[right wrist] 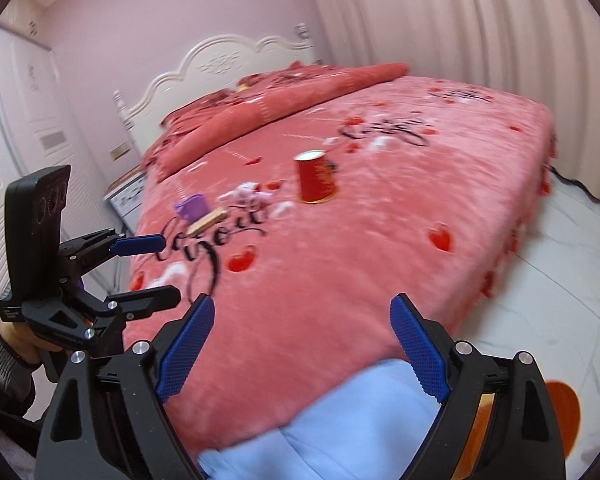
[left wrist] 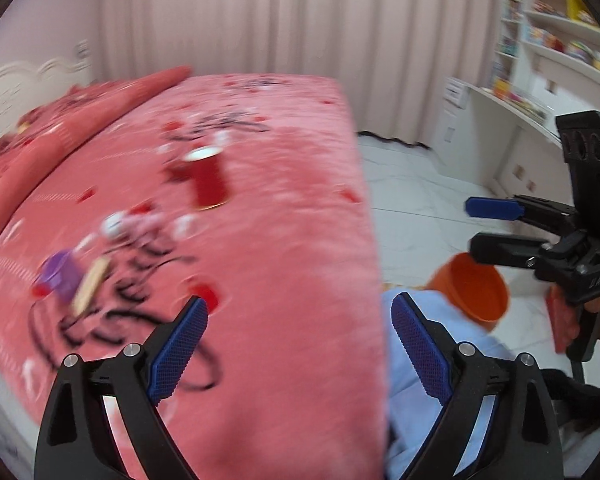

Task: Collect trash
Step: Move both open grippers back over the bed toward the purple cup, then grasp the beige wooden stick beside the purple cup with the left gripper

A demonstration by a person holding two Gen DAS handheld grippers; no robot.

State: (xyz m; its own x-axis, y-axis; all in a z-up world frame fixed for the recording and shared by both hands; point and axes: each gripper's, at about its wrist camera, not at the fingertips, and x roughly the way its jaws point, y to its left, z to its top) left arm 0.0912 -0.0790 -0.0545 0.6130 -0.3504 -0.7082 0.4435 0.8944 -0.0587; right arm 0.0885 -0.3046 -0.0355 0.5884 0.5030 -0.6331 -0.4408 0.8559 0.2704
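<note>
On the pink bedspread [left wrist: 300,200] a red paper cup [left wrist: 206,178] [right wrist: 315,176] stands upright. Nearer the bed's left side lie a small purple cup-like piece [left wrist: 60,276] [right wrist: 192,206], a tan stick-shaped wrapper [left wrist: 90,286] [right wrist: 210,218] and crumpled white-pink paper [left wrist: 118,226] [right wrist: 248,194]. My left gripper [left wrist: 300,312] [right wrist: 168,268] hovers open over the bed's near edge, with nothing between its blue pads. My right gripper [right wrist: 302,312] [left wrist: 473,226] is open and empty too, over the bed's foot. An orange bucket [left wrist: 472,288] [right wrist: 560,412] stands on the floor beside the bed.
Light blue fabric [left wrist: 412,360] [right wrist: 340,420] lies at the bed's near edge below both grippers. White marble floor [right wrist: 560,260] runs along the right of the bed. A desk with shelves [left wrist: 540,80] stands far right, a folded red quilt [right wrist: 280,100] by the headboard. A flat red item [left wrist: 560,320] shows near the right hand.
</note>
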